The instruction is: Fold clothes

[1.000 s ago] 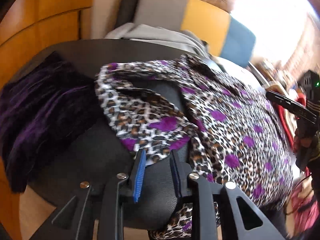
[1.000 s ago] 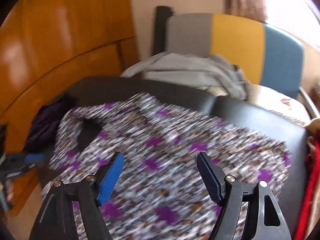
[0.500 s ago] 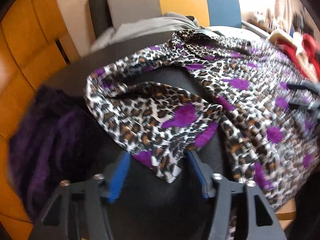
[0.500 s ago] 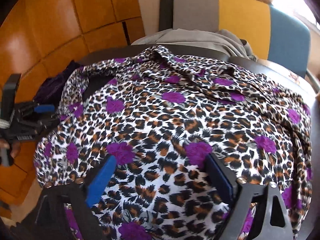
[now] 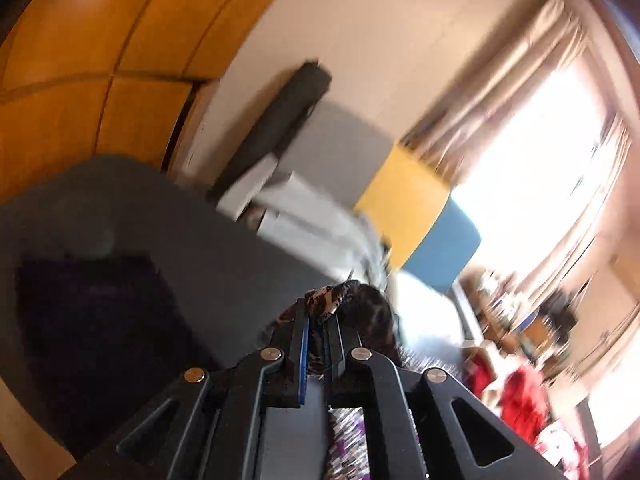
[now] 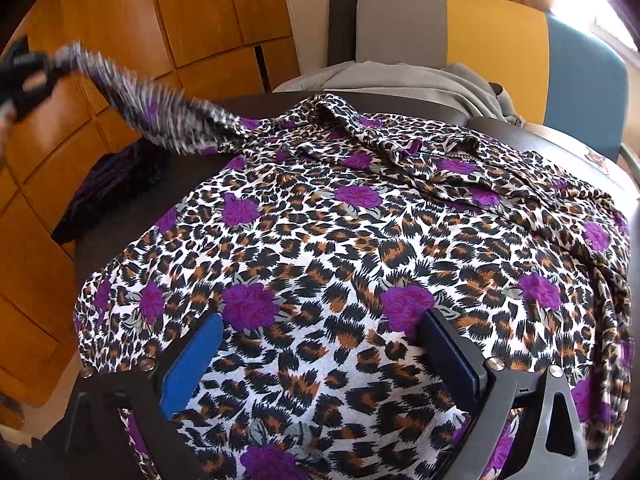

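Observation:
A leopard-print garment with purple flowers (image 6: 340, 232) lies spread over the black table (image 6: 92, 248). My left gripper (image 5: 320, 312) is raised above the table, its jaws closing, with the pads pinching the garment's sleeve (image 5: 332, 296). In the right wrist view that left gripper (image 6: 28, 76) shows at the upper left, and the blurred sleeve (image 6: 160, 116) stretches from it down to the garment. My right gripper (image 6: 320, 320) hovers low over the garment's near part. Its jaws are opening wide, and flat cloth lies under them, not pinched.
A dark purple garment (image 6: 104, 184) lies on the table's left side. A grey garment (image 6: 400, 80) is heaped on a chair with a grey, yellow and blue back (image 6: 492, 36). Wooden cabinets (image 6: 120, 40) stand to the left. Red items (image 5: 516, 396) are at the right.
My left gripper closed on the sleeve's edge and swung up, lifting it off the table. My right gripper sank toward the garment and its jaws spread wider.

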Demonstrator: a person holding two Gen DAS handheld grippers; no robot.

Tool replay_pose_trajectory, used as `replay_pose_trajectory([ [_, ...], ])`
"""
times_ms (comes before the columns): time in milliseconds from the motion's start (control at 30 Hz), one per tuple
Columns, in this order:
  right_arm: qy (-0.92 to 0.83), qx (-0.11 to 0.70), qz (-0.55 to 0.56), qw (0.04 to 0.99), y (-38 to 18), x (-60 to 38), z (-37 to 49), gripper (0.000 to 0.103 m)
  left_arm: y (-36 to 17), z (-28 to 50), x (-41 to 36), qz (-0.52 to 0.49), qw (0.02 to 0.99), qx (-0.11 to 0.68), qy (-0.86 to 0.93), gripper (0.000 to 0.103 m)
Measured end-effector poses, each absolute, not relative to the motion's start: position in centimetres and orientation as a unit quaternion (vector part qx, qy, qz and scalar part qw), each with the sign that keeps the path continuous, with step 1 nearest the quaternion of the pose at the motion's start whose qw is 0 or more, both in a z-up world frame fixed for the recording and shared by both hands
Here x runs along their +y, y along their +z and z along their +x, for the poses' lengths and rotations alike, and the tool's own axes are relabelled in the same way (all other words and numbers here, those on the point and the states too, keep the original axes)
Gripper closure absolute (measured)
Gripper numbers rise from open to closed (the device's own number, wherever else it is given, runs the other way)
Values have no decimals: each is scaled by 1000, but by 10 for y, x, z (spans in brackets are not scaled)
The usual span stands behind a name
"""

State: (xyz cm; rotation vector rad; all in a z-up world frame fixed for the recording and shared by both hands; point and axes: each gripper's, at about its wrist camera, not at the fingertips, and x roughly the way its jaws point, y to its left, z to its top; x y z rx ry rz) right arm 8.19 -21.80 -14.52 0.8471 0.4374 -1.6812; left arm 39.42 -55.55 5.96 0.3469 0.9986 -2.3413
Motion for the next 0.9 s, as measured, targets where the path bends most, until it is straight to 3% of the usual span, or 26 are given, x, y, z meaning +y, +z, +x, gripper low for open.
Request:
replay_pose_trajectory([
  [133,-715,179,361,571,-146,-216,81,3,97,387,-562,124,272,369,-880,99],
  [300,-714,183,376,562,-144,-220,80,4,91,356,-558,200,323,331,-864,99],
  [400,-672,72,432,597,-127,-229,60,14,69,352,-561,215,331,342,-852,99],
  [467,-637,-15,454,623,-111,-245,44,14,56,357,-567,211,334,358,-846,99],
  [567,-597,-81,475,642,-98,-283,29,8,41,376,-574,186,321,384,-846,99],
  [767,-567,-172,546,593,-106,-377,-3,1,21,422,-588,137,307,419,-844,99],
  [900,-618,-145,588,501,-127,-419,-12,0,4,443,-600,112,293,448,-837,99],
])
